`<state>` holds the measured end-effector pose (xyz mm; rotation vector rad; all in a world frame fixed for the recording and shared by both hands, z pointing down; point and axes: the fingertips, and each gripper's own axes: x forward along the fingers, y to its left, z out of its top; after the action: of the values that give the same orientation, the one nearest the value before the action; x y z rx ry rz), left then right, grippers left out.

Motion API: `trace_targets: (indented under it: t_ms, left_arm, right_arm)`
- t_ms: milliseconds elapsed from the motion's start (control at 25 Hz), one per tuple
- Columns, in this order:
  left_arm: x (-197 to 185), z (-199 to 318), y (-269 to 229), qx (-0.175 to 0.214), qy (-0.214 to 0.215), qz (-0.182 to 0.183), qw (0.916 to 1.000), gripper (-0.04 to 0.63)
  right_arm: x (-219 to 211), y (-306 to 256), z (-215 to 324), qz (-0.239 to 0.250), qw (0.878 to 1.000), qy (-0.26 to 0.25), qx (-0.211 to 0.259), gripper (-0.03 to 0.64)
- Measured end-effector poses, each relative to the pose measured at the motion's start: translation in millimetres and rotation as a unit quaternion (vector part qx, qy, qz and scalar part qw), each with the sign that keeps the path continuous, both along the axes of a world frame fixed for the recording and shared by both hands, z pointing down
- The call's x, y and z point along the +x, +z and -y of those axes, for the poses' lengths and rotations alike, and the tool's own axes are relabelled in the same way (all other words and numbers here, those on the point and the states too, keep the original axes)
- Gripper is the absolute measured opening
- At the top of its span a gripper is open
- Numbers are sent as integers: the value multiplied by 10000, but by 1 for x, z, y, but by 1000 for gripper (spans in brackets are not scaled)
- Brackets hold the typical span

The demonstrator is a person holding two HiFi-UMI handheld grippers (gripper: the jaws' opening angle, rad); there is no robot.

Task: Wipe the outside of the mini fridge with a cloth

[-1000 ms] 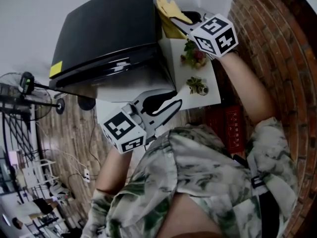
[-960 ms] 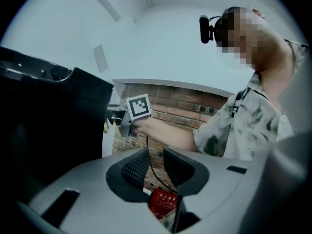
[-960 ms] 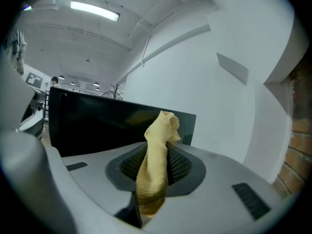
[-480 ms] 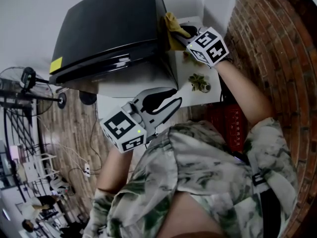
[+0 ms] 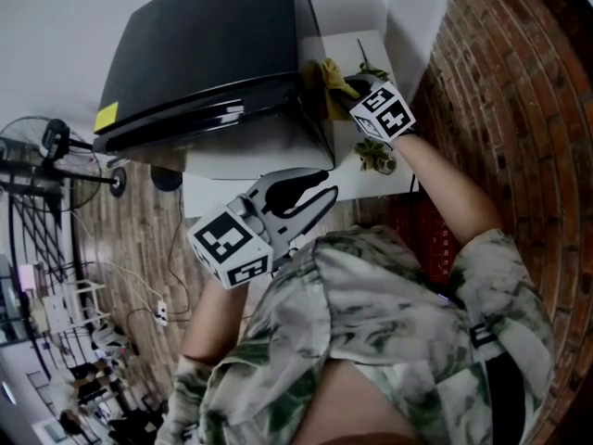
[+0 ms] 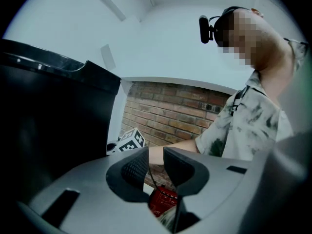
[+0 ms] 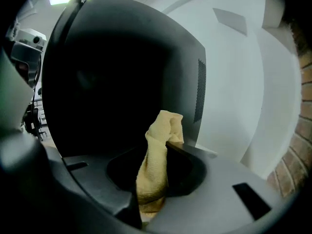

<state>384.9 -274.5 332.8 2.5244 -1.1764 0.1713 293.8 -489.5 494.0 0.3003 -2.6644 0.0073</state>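
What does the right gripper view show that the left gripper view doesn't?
Only the right gripper view shows the yellow cloth clamped in the right gripper's jaws, and the vent slots on the fridge's side. Only the left gripper view shows the person's patterned shirt, the brick wall, a red box low down, and the left gripper with its jaws slightly apart and nothing between them. Both show the black fridge and the white wall.

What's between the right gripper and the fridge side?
Yellow cloth, clamped by the right gripper, beside the mini fridge; head and right gripper views show it.
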Motion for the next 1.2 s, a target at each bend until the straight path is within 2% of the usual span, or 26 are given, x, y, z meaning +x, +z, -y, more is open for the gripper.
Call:
trace_targets:
  t_ms: [320, 520, 760, 1000, 1200]
  left_arm:
    - [1, -4, 4, -36, -1, -34, 10000, 100]
    - [2, -5, 4, -39, 18, -93, 9999, 100]
    - [2, -5, 6, -25, 100, -100, 9999, 100]
    - [6, -2, 10, -31, 237, -101, 9997, 100]
    - [7, -2, 10, -28, 311, -79, 9995, 100]
  right_arm:
    - [1, 55, -1, -220, 9990, 143, -349, 98]
    - [11, 42, 2, -209, 9987, 231, -403, 98]
    - [31, -37, -4, 300, 9987, 317, -280, 98]
    - [43, -140, -33, 1099, 9939, 56, 79, 98]
    - [45, -187, -53, 1430, 9894, -124, 226, 98]
